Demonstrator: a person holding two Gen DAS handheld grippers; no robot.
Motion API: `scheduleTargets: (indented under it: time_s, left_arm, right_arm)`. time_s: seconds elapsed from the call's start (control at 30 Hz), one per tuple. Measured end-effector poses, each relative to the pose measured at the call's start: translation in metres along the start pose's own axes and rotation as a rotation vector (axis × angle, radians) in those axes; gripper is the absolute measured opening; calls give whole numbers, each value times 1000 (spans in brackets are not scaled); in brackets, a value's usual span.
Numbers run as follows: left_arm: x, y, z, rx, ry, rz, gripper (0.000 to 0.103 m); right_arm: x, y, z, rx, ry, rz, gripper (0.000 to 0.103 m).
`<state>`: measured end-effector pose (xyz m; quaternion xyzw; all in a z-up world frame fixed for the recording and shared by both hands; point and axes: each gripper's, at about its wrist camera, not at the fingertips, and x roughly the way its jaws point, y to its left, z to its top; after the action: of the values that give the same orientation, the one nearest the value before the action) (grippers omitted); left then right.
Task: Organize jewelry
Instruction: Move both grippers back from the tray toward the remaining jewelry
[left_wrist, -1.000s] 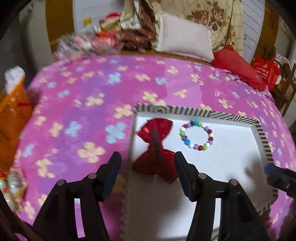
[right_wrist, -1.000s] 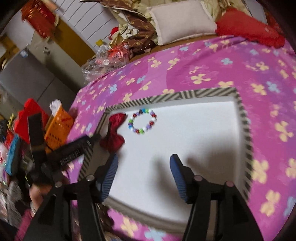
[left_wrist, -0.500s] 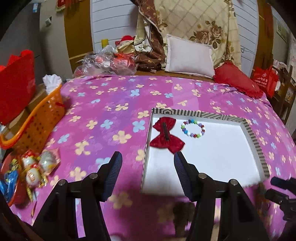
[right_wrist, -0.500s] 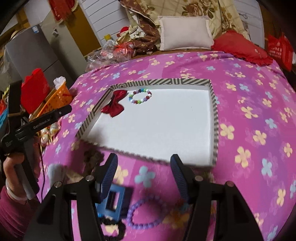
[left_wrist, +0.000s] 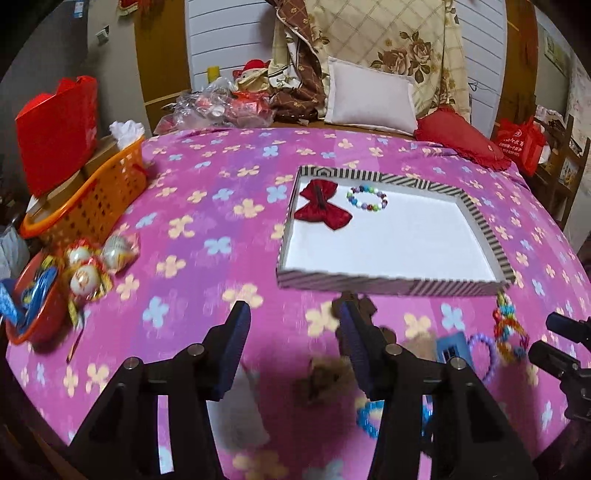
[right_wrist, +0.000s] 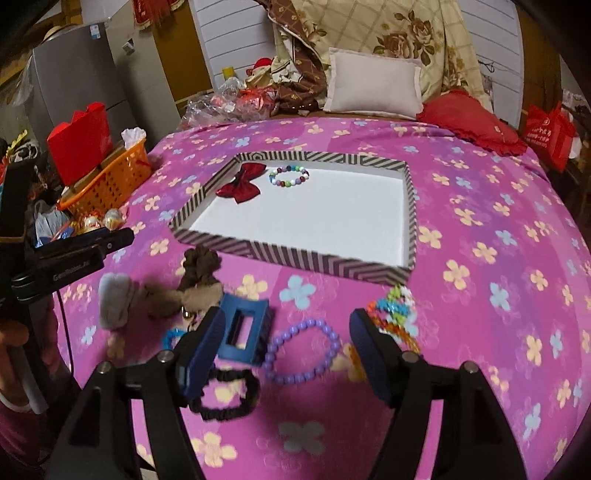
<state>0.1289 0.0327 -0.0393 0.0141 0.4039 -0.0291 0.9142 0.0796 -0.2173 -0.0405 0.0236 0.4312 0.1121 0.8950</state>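
Striped tray holds red bow and bead bracelet. Right gripper, empty, spreads wider over purple bracelet; left gripper, empty, narrows. Nearby brown items are blurred.

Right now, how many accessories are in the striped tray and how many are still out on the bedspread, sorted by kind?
In the striped tray:
red bow: 1
multicolour bead bracelet: 1

On the bedspread:
bead bracelets, purple and bright multicolour: 2
blue claw clip: 1
black scrunchie: 1
brown fabric pieces: about 2, blurred
grey fuzzy piece: 1
light blue ring, part hidden: 1

Total: about 10
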Motion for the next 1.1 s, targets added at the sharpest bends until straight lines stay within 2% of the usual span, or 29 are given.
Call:
scheduleTargets:
  time_s: [0.13, 0.37, 0.57, 0.87, 1.1]
  left_arm:
    - [-11, -2, -17, -4, 3, 34, 37]
    - [-26, -7, -36, -13, -5, 43, 37]
    - [-36, -13, -44, -7, -6, 48, 37]
    - [-49, -24, -53, 7, -19, 43, 37]
    - [-52, -26, -61, -9, -17, 39, 37]
  right_arm:
    - [-10, -2, -14, 13, 0, -24, 73]
    - [-19, -20, -30, 85, -3, -69, 73]
    - [-28, -23, -38, 77, -12, -110, 73]
    - [-41, -25, -44, 65, -43, -135, 73]
    - [-45, -30, -48, 97, -49, -114, 73]
